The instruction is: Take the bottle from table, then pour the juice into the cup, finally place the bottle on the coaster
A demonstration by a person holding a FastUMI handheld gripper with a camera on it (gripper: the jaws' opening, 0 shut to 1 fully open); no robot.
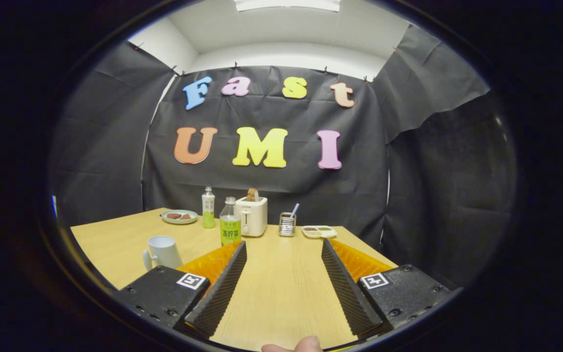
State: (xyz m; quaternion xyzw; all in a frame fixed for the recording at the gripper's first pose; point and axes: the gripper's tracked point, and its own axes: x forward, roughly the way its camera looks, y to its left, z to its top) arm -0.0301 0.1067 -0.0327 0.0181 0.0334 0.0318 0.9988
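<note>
From the gripper view, the claw was spread wide, grasping nothing, its two fingers framing a bare strip of the wooden table. A fingertip of the person showed at six o'clock from the claw, close to the camera.

The bottle, clear with a pale cap and a green label, stood upright on the table at about eleven o'clock from the claw, just beyond the tip of the left finger and apart from it. Its liquid was pale yellow-green and filled the lower body. A second, slimmer bottle stood upright behind it, at eleven o'clock from the first, with greenish liquid in its lower part.

The white cup, handle turned to nine o'clock, stood on the table at nine o'clock from the claw, outside the left finger; what was inside could not be made out.

Farther back, at twelve o'clock from the bottle's right side, a white toaster held a slice of toast poking up from its slot. At ten o'clock lay a round plate with brown pieces on it. At one o'clock from the claw a small wire holder carried a utensil, and just beside it a shallow divided tray held dark and greenish contents.
</note>
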